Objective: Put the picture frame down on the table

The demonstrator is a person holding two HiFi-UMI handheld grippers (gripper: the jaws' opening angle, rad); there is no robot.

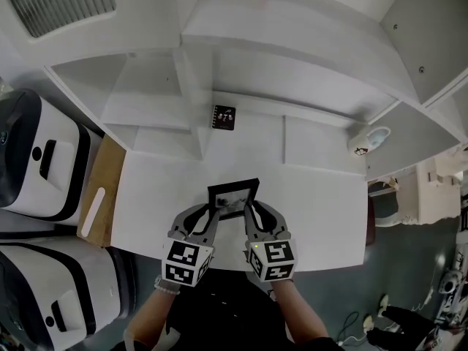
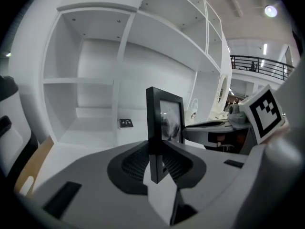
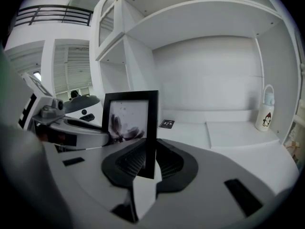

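Observation:
A black picture frame [image 1: 234,196] with a flower print stands upright over the front middle of the white table [image 1: 314,210]. My left gripper [image 1: 214,212] is shut on its left edge, and the right gripper [image 1: 251,209] is shut on its right edge. In the left gripper view the picture frame [image 2: 164,120] rises from between the jaws of the left gripper [image 2: 156,162], with the right gripper's body beyond it. The right gripper view shows the picture frame [image 3: 131,120] clamped at its right side by the right gripper [image 3: 148,160]. Whether its bottom touches the table is hidden.
A small black card [image 1: 224,117] lies at the back of the table under the white shelving [image 1: 292,57]. A white bottle [image 1: 363,141] with a penguin print stands at the right. White-and-black machines [image 1: 36,159] and a wooden board [image 1: 102,189] flank the table's left.

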